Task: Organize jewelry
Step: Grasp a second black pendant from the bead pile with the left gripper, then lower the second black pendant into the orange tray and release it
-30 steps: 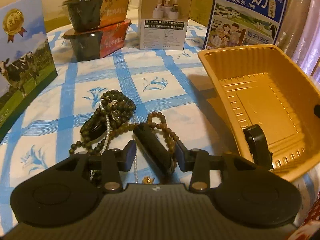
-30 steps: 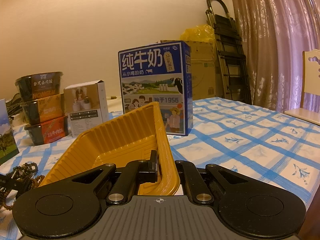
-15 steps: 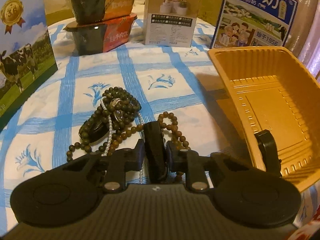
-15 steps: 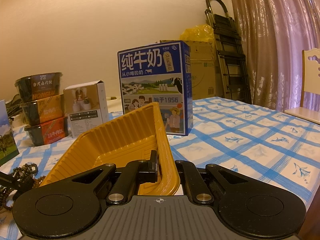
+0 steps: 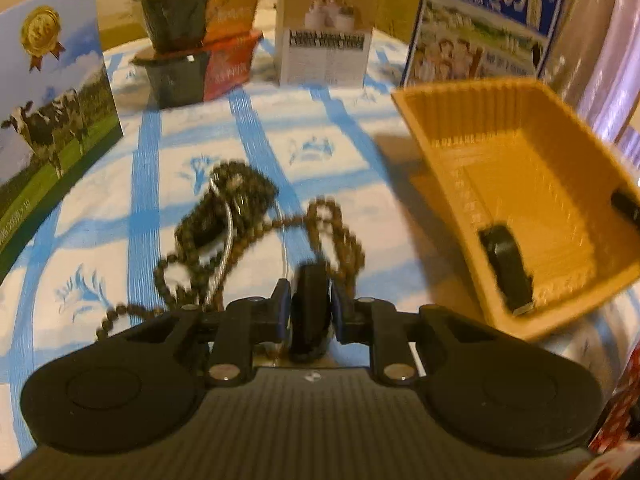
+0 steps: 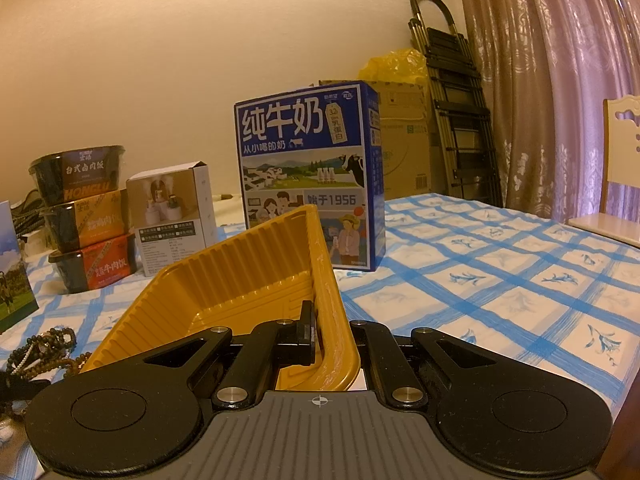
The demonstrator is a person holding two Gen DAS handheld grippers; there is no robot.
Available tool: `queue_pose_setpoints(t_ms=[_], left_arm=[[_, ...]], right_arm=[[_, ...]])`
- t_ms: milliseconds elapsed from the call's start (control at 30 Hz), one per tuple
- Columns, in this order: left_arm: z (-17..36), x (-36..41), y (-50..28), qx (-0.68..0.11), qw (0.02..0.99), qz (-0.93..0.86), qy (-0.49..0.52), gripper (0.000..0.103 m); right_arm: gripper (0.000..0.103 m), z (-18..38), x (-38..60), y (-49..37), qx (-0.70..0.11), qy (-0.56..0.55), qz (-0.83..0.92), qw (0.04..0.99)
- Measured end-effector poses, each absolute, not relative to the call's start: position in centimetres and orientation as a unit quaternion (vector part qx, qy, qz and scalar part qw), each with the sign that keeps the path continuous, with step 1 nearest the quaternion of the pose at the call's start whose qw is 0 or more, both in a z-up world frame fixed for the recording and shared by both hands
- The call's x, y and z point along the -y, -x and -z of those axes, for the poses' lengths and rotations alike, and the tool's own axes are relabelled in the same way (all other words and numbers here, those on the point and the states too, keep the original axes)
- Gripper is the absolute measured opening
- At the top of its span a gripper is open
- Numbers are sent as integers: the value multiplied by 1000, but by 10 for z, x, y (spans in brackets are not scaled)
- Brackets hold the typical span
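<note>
A dark oblong clasp piece [image 5: 309,312] is clamped between the closed jaws of the left gripper [image 5: 307,307]; bead strands [image 5: 224,216] trail onto the checked tablecloth [image 5: 352,148]. The yellow tray [image 6: 248,280] wall is pinched by the right gripper [image 6: 332,336].

Both grippers clamped, each with something between its fingers

The left gripper [image 5: 308,307] points forward and slightly down, its fingers drawn close together and pressed on either side of a dark oval piece [image 5: 310,312]; its view is blurred; the right gripper [image 6: 332,334] lies low and nearly level, its fingers pinched on the near wall of a tilted yellow tray [image 6: 240,284], one finger inside the wall and the other outside.
</note>
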State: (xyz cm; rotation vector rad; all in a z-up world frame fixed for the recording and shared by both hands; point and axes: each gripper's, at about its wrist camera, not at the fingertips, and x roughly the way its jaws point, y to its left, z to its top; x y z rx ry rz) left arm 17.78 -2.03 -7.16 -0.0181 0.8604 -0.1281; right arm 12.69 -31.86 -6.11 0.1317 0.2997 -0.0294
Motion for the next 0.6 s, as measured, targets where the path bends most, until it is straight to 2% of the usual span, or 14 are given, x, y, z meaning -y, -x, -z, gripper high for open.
queue_pose_setpoints(t_ms=[333, 600], left_arm=[[77, 28, -190, -421, 905, 58, -23, 20], [38, 38, -183, -377, 921, 95, 33, 19]], right_arm=[[5, 62, 319, -127, -150, -70, 15, 986], [5, 60, 316, -128, -147, -69, 16, 987]])
